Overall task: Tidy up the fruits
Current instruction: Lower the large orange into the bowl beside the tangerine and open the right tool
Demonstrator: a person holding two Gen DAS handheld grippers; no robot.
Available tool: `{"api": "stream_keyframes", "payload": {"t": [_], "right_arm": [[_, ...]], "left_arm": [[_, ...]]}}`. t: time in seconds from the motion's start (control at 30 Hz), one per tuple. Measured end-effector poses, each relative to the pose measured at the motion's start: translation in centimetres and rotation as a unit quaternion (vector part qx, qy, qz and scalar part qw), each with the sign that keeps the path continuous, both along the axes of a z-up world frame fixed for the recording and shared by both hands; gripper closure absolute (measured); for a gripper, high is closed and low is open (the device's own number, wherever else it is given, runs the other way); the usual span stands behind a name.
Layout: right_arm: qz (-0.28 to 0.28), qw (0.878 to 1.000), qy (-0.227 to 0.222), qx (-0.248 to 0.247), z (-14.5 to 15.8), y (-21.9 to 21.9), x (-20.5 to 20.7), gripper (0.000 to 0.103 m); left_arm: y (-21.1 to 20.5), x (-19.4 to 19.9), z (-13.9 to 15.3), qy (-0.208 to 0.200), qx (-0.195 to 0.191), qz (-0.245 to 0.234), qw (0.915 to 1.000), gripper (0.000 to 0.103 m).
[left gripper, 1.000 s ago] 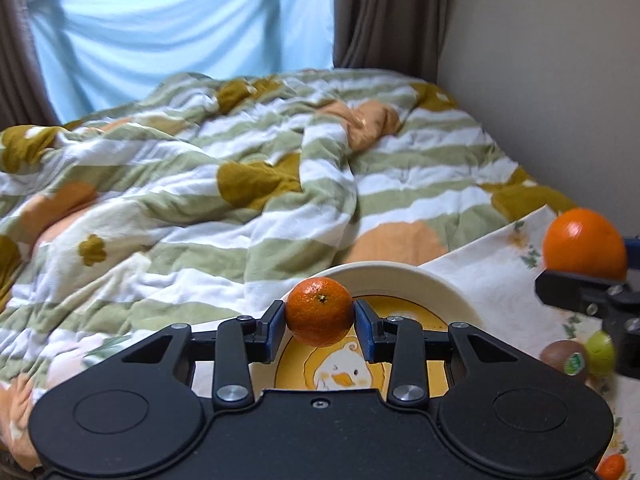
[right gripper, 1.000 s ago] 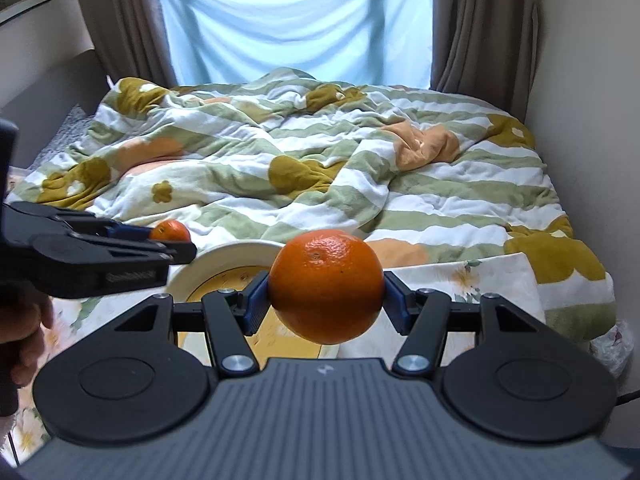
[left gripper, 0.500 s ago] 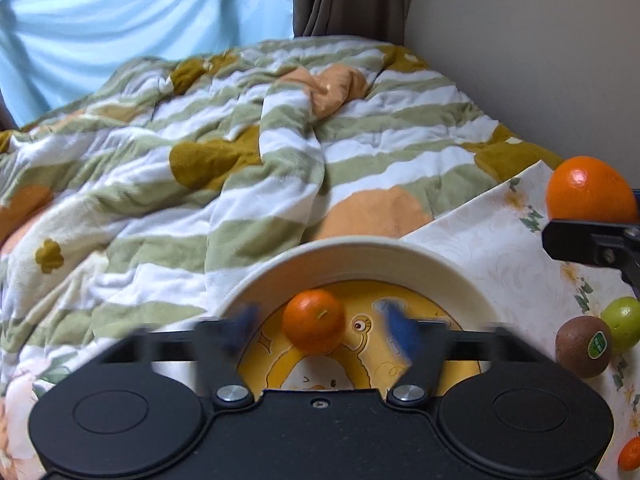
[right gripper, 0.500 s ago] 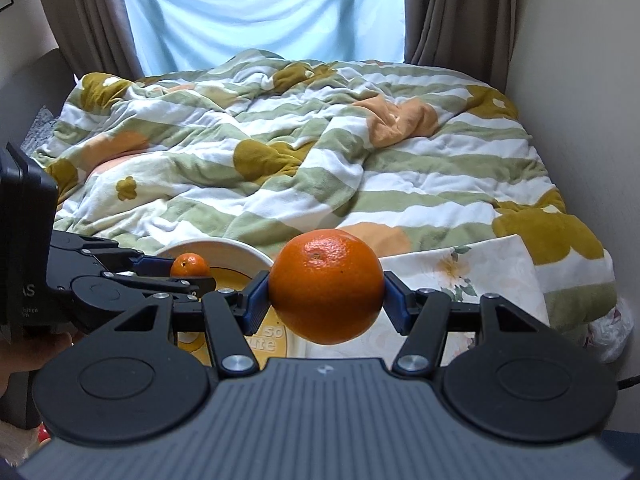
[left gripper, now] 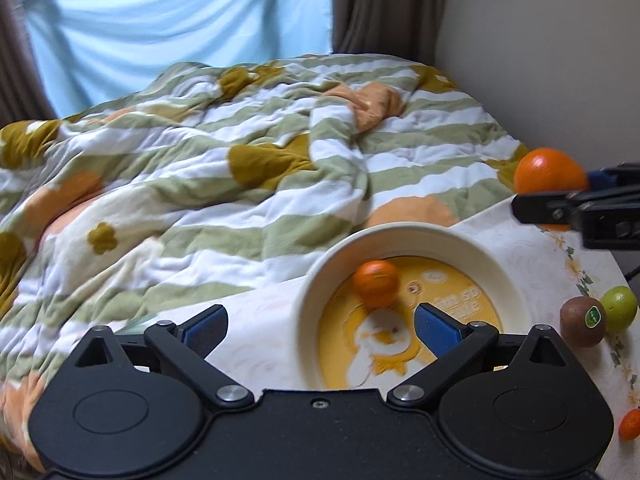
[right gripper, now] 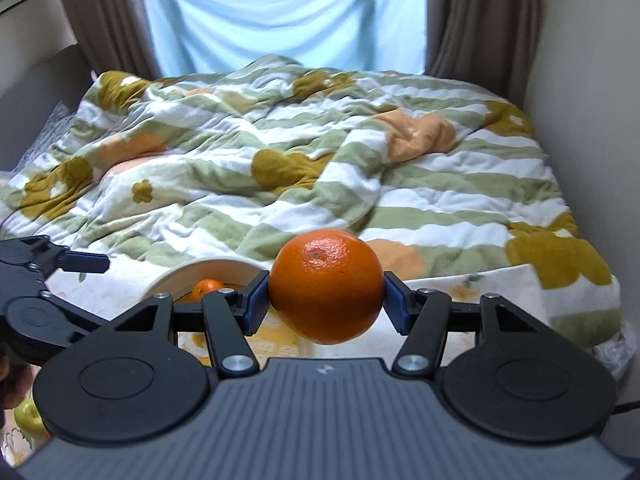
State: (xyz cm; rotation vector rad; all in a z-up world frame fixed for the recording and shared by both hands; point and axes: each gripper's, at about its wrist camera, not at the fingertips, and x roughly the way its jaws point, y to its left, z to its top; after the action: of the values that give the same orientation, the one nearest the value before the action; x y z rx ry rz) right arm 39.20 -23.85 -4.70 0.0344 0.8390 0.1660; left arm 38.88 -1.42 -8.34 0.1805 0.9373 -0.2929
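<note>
A small mandarin (left gripper: 376,288) lies loose inside the cream bowl (left gripper: 400,236) with the yellow duck picture. My left gripper (left gripper: 320,326) hovers over the bowl's near edge. Its jaws are opening wide and nothing is between the blue pads (left gripper: 208,324). My right gripper (right gripper: 326,300) is shut on a large orange (right gripper: 326,284), held in the air to the right of the bowl (right gripper: 200,270). That orange (left gripper: 548,172) also shows at the right edge of the left wrist view.
The bowl stands on a floral cloth (left gripper: 260,320) at the foot of a bed with a striped quilt (left gripper: 200,180). A kiwi (left gripper: 582,326), a green fruit (left gripper: 619,308) and a small orange fruit (left gripper: 632,434) lie right of the bowl. A wall (left gripper: 540,60) runs along the right.
My left gripper let go of the mandarin, which dropped into the bowl, and its jaws spread wide. The right gripper kept its hold on the large orange and drifted slightly.
</note>
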Motion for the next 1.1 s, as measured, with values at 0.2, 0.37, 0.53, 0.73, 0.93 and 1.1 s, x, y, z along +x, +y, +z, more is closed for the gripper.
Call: {"api": "stream_keyframes", "payload": {"t": [0.2, 0.37, 0.53, 0.73, 0.93, 1.1], "right_arm": [[0.041, 0.999, 0.013, -0.006, -2.5, 2.9, 1.1, 0.029], [0.078, 0.997, 0.019, -0.020, -5.0, 5.0, 1.5, 0.029], [0.101, 0.994, 0.022, -0.038, -6.9, 6.5, 1.5, 0.029], [0.111, 0.992, 0.017, -0.065, -8.2, 7.5, 1.4, 0.029], [0.114, 0.990, 0.017, -0.083, -9.2, 7.7, 1.4, 0.028], [0.115, 0.985, -0.033, -0.122, -8.4, 8.6, 0.0, 0.000]], "left_arm": [[2.3, -1.1, 0.7, -0.003, 0.002, 0.028, 0.9996, 0.001], [4.0, -1.9, 0.9, 0.001, -0.005, 0.043, 0.9991, 0.001], [4.9, -2.6, 0.8, 0.003, -0.006, 0.051, 0.9987, 0.001], [5.5, -2.8, 0.6, 0.004, -0.010, 0.050, 0.9987, 0.001], [5.6, -3.0, 0.6, 0.003, -0.013, 0.050, 0.9987, 0.001], [5.6, -3.4, 0.8, 0.000, -0.009, 0.051, 0.9986, 0.001]]}}
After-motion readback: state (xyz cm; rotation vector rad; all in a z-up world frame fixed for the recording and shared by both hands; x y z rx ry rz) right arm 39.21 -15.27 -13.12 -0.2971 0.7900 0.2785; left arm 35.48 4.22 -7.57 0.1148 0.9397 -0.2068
